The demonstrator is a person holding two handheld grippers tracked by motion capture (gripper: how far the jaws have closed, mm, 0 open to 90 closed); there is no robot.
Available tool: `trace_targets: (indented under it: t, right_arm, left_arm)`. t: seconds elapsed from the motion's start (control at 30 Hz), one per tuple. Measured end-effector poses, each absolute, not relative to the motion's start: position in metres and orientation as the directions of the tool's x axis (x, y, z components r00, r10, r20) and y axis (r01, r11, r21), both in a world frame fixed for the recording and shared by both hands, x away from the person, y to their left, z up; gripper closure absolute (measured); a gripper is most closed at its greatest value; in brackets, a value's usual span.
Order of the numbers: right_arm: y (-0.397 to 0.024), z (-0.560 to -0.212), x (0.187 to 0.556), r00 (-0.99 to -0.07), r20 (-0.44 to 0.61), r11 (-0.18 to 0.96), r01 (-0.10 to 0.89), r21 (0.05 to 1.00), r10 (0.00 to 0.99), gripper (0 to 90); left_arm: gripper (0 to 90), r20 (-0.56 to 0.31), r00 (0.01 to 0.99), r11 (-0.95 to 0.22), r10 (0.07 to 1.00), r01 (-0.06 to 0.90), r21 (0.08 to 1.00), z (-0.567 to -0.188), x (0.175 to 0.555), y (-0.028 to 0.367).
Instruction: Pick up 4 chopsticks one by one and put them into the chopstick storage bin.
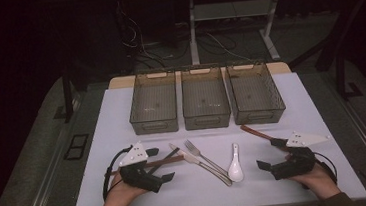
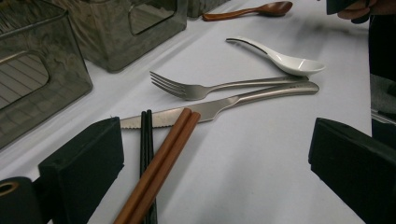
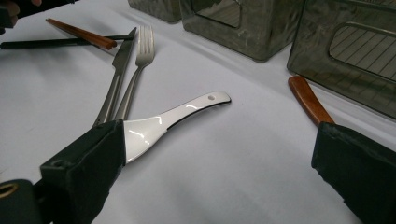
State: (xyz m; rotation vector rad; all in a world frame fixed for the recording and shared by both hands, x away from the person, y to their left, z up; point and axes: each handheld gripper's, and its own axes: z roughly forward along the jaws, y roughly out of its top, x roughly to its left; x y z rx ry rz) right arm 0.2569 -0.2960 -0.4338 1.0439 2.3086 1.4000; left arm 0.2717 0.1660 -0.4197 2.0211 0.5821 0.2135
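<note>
- Left gripper [image 1: 160, 164] is sitting low over the white table [image 1: 122, 118] with its jaws spread wide, nothing pinched in there. Same story in its own view [image 2: 217, 154].
- Right between and just under those jaws you've got the brown chopsticks [image 2: 161, 163], with the black chopsticks [image 2: 146, 140] tucked beneath them, closer to the left jaw. The brown pair crosses over the black pair.
- Just past the chopstick tips is the knife [image 2: 224, 105], blade end touching the brown tips, and the fork [image 2: 210, 88] lies right beside it on the far side.
- Further out from that claw is the white spoon [image 2: 285, 58], and way off beyond it the wooden spoon [image 2: 252, 10].
- Right gripper [image 1: 272, 154] is also spread wide and holding nothing; in its own view [image 3: 219, 154] the white spoon's bowl sits partly behind the left jaw, handle pointing away.
- The wooden spoon's handle [image 3: 309, 100] runs out from behind that gripper's right jaw.
- Farthest out from both claws, three smoky see-through bins [image 1: 206, 103] stand in a row across the back of the table, side by side.
</note>
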Motion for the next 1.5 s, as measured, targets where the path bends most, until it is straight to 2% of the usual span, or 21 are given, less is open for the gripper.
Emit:
trace_targets:
  t: [0.33, 0.7, 0.97, 1.5]
  right_arm:
    - [-0.294, -0.433, 0.257, -0.713, 0.146, 0.284, 0.447, 0.848, 0.686, 2.9]
    - [-0.293, -0.433, 0.257, -0.71, 0.149, 0.282, 0.451, 0.847, 0.688, 2.9]
    - [-0.292, -0.433, 0.256, -0.711, 0.151, 0.285, 0.454, 0.844, 0.687, 2.9]
    - [-0.293, -0.434, 0.256, -0.713, 0.153, 0.289, 0.457, 0.841, 0.684, 2.9]
  left_arm:
    - [15.8, -0.091, 0.859, -0.412, 0.503, 0.331, 0.849, -0.421, 0.279, 0.166]
    - [49.9, -0.097, 0.869, -0.44, 0.484, 0.338, 0.832, -0.423, 0.284, 0.16]
    - [56.5, -0.074, 0.878, -0.491, 0.472, 0.332, 0.806, -0.429, 0.294, 0.152]
    - [55.9, -0.087, 0.905, -0.544, 0.417, 0.326, 0.773, -0.432, 0.322, 0.127]
